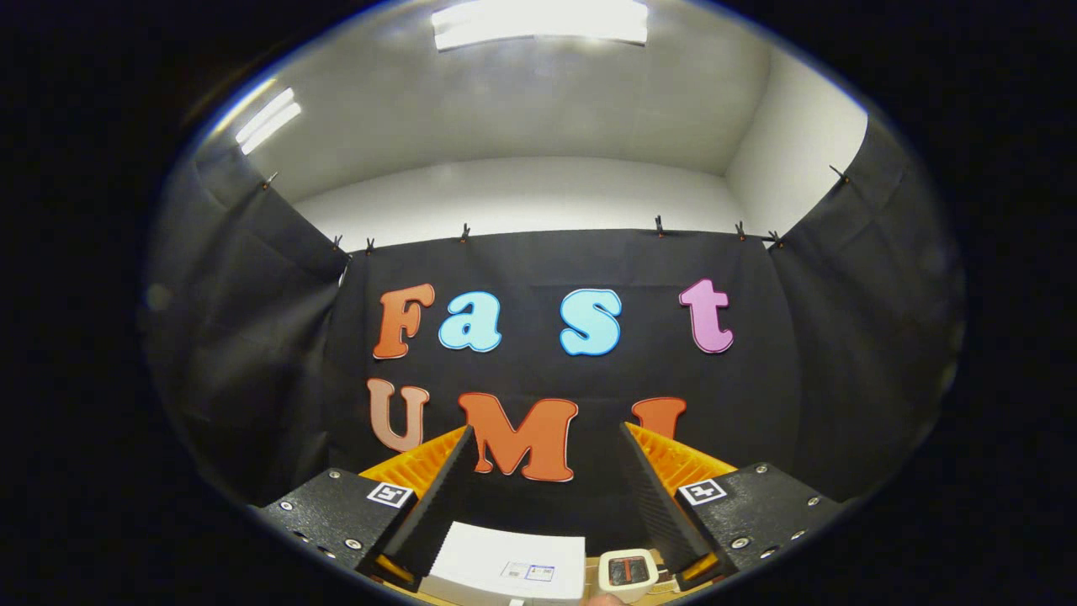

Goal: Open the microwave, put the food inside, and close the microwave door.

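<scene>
The jaws of the gripper point(545, 488) are held wide apart and empty, raised toward the booth wall. At the bottom of the frame, low between them, the white microwave point(505, 566) is seen from above; its door cannot be judged. A small white device point(628, 572) is placed just beside it on the table point(606, 589), perhaps as a timer.

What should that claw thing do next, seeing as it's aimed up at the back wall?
Probably tip downward, I'd judge. The gripper is open, holding nothing, and points at the booth wall. A white box, perhaps the microwave's top, and a small white item sit low between the fingers. The door isn't in sight, so how the microwave stands can't be told.
</scene>
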Available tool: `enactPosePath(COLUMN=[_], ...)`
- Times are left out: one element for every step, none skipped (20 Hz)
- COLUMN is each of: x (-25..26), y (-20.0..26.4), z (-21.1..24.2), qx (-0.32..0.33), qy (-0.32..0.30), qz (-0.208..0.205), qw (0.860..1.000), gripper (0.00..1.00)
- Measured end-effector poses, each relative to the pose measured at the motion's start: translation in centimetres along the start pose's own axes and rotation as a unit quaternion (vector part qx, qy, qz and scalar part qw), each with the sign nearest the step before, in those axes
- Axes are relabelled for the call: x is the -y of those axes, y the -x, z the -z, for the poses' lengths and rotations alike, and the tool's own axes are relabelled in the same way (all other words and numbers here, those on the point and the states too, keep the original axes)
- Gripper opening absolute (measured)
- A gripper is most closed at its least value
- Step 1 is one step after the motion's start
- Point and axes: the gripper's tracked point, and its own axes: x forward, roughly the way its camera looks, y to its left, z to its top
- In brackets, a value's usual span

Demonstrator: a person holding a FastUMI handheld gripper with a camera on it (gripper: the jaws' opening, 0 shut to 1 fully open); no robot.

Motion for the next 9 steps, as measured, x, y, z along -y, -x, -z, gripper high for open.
enactPosePath(x=[0.28,0.42,0.59,0.78,0.87,0.69,0.52,0.4,0.34], y=[-0.07,-0.19,-0.17,-0.28,-0.19,-0.07,0.03,0.18,0.16], z=[0.14,0.22,0.27,0.38,0.4,0.29,0.23,0.04,-0.06], qx=[0.0,0.0,0.001,0.001,0.001,0.001,0.001,0.004,0.007], qy=[-0.001,0.0,0.005,0.009,0.011,0.012,0.01,0.01,0.011], qz=[0.002,0.004,0.006,0.01,0.011,0.01,0.008,0.005,0.005], qw=[1.0,1.0,1.0,1.0,1.0,1.0,1.0,1.0,1.0], gripper=[0.98,0.98,0.99,0.99,0.99,0.99,0.99,0.99,0.99])
